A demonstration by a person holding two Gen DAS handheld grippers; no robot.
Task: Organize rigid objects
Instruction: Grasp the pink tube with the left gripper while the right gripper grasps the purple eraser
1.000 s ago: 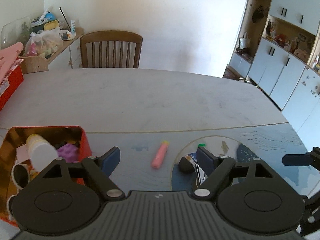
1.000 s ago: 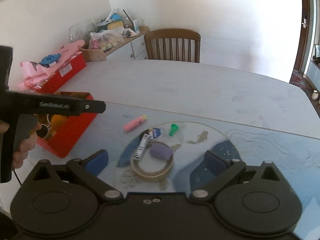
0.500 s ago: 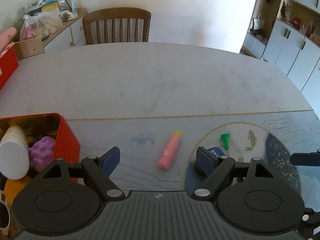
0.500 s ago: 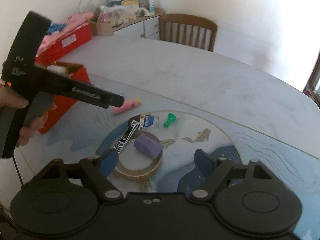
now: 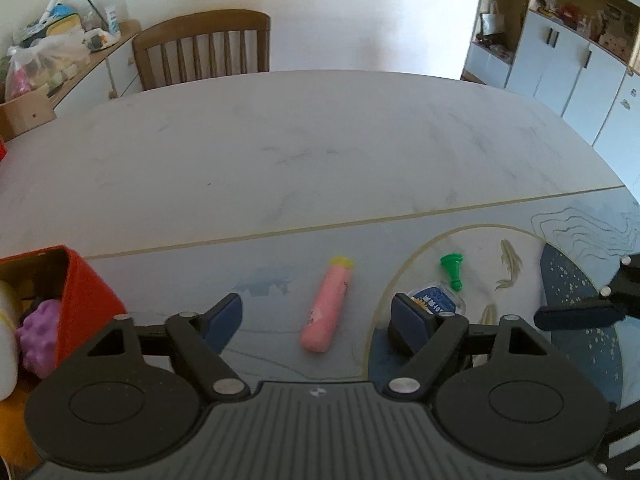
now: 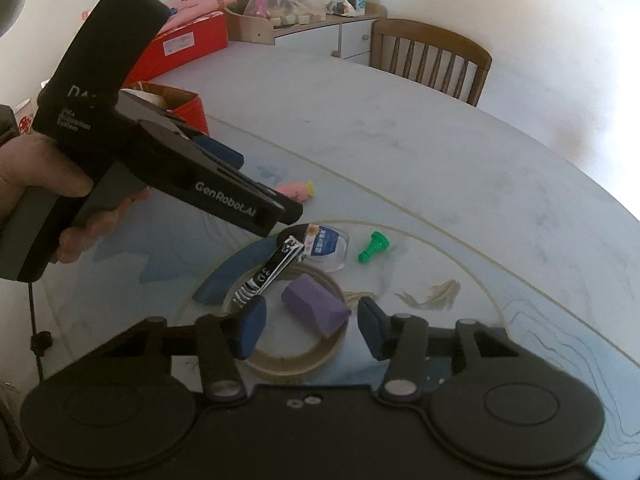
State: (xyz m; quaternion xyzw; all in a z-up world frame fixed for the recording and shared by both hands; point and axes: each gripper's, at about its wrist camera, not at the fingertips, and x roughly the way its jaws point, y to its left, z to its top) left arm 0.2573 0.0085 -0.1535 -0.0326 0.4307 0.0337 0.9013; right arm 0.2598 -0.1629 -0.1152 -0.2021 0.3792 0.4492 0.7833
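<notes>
A pink tube (image 5: 328,305) with a yellow cap lies on the table between the open fingers of my left gripper (image 5: 318,318), just ahead of them. A green pawn (image 5: 452,270) and a clear blue-labelled packet (image 5: 436,300) lie to its right. My right gripper (image 6: 308,328) is open, its fingers on either side of a purple block (image 6: 316,305) that rests on a tape ring (image 6: 296,356). A nail clipper (image 6: 272,272) leans on the ring's left side. The left gripper's body (image 6: 168,152) hides most of the pink tube (image 6: 298,189) in the right wrist view.
A red box (image 5: 86,296) at the left holds a purple knobbly ball (image 5: 38,330) and a white bottle. A wooden chair (image 5: 204,46) stands at the table's far side. A sideboard with bags is at the far left, white cupboards at the right.
My left gripper has moved right and forward, away from the red box, so the pink tube now lies between its fingers. My right gripper has closed in on the purple block and narrowed.
</notes>
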